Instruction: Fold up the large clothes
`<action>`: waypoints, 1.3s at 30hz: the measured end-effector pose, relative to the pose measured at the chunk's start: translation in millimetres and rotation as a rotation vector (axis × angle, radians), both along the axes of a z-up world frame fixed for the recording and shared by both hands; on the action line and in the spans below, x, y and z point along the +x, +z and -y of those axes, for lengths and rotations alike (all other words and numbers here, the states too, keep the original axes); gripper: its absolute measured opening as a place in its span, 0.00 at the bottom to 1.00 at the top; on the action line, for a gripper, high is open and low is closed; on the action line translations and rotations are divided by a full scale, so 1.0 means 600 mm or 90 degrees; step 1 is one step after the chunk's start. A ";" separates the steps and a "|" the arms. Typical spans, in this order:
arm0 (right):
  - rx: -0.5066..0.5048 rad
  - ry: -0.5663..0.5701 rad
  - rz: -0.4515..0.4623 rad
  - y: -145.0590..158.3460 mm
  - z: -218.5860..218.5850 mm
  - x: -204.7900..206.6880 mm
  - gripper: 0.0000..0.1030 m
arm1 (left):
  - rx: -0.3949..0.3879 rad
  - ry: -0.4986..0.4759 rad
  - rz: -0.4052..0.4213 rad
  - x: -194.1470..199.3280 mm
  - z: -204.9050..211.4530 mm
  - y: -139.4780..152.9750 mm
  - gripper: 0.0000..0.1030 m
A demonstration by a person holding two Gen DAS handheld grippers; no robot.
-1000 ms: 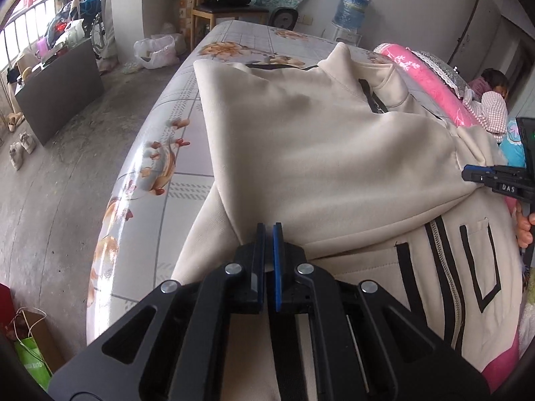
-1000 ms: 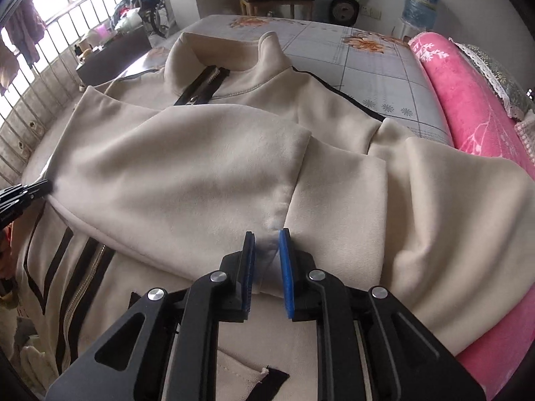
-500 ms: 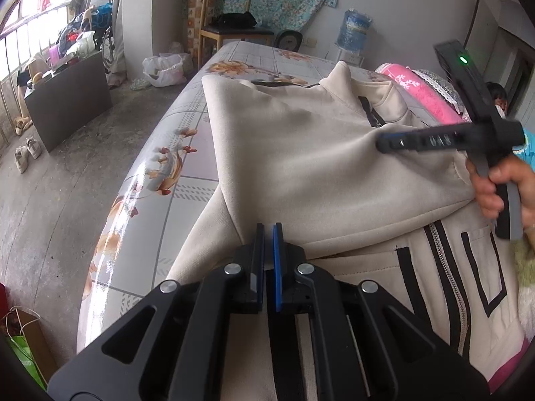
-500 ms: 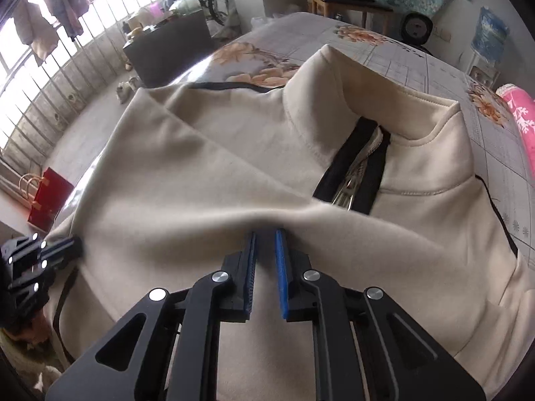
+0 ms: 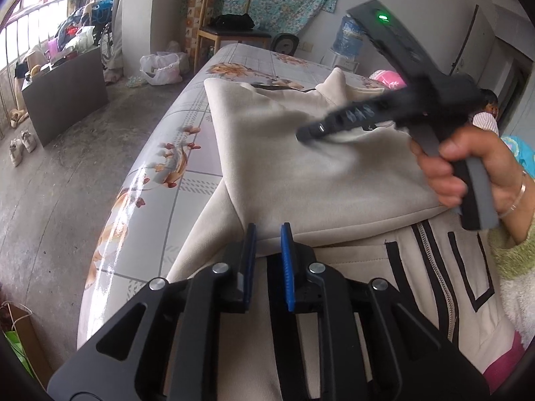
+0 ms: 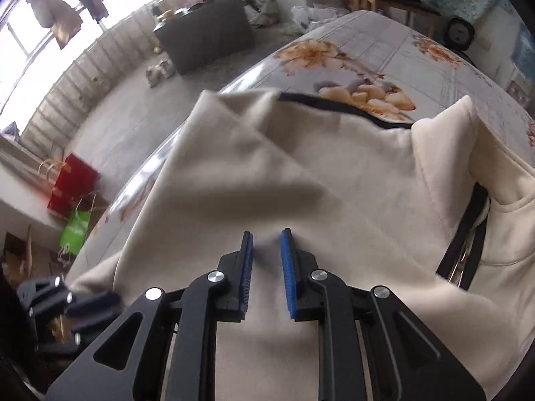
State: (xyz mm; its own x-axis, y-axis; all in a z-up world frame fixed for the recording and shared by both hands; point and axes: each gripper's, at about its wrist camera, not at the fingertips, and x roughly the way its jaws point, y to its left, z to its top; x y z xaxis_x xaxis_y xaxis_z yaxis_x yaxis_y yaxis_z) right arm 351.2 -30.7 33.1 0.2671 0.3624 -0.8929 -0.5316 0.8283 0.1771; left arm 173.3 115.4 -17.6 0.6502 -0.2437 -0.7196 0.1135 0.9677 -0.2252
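A cream zip jacket with black trim point(image 5: 301, 173) lies on the flowered bed point(image 5: 187, 127), one sleeve folded across its chest. My left gripper point(image 5: 268, 234) hovers at the folded sleeve's near edge. Its jaws are opening, and cloth shows in the gap with the pads off it. The right gripper point(image 5: 307, 132), blurred and held by a hand point(image 5: 474, 163), hangs over the jacket's upper chest. In the right wrist view the right gripper point(image 6: 266, 237) sits just above the cream cloth point(image 6: 334, 183), jaws opening, nothing pinched. The left gripper point(image 6: 100, 300) shows at lower left.
A pink blanket point(image 5: 388, 78) lies along the bed's far side, where a person point(image 5: 488, 107) sits. Beyond the bed stand a wooden chair point(image 5: 227, 30) and a water bottle point(image 5: 349, 38). On the floor are a dark cabinet point(image 5: 67, 97), a red bag point(image 6: 72, 190) and a green bag point(image 6: 75, 230).
The right gripper has swept leftwards across the jacket from its right side to the left shoulder. Both grippers' jaws, close together before, now stand a little apart. The left hand stayed put.
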 end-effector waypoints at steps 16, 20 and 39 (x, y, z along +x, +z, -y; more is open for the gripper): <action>0.090 0.046 -0.032 0.020 -0.145 0.019 0.37 | -0.021 -0.003 0.006 -0.018 -0.032 0.010 0.24; 0.152 0.019 -0.041 0.052 -0.121 0.025 0.37 | 0.009 -0.022 0.008 -0.030 -0.027 0.019 0.27; 0.104 -0.081 0.067 0.107 0.198 -0.205 0.39 | 0.189 0.065 -0.025 0.006 -0.061 -0.010 0.36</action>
